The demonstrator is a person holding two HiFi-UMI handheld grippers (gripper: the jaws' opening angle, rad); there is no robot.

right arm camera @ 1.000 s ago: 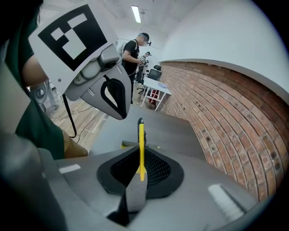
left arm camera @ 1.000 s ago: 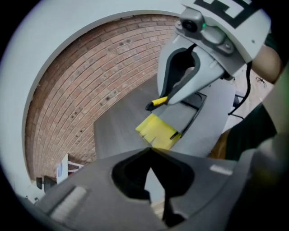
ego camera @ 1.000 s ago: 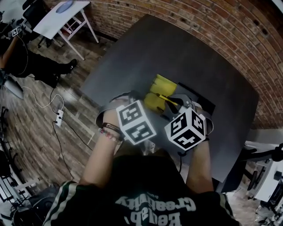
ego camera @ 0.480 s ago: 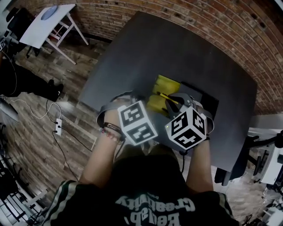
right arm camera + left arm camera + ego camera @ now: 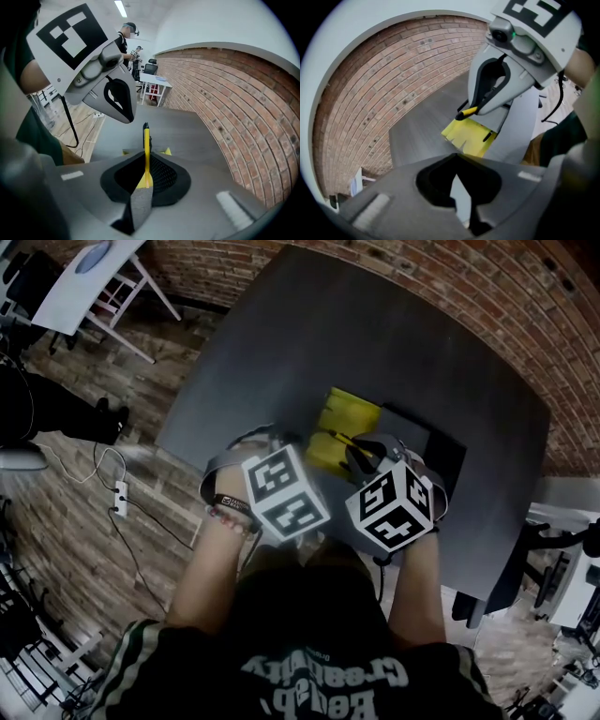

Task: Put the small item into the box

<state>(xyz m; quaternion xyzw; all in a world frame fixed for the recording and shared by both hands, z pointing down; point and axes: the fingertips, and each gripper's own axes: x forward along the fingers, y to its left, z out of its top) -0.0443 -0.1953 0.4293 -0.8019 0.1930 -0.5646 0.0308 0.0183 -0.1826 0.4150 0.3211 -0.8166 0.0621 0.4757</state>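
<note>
Gripping the pen, the right hand-held gripper has neared the box.

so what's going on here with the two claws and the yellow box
A person stands over a dark table with a gripper in each hand. The right claw is shut on a thin yellow stick with a black tip, held over the open yellow box. The left claw looks closed with nothing in it, close to the box. The stick is not in the box yet.
</note>
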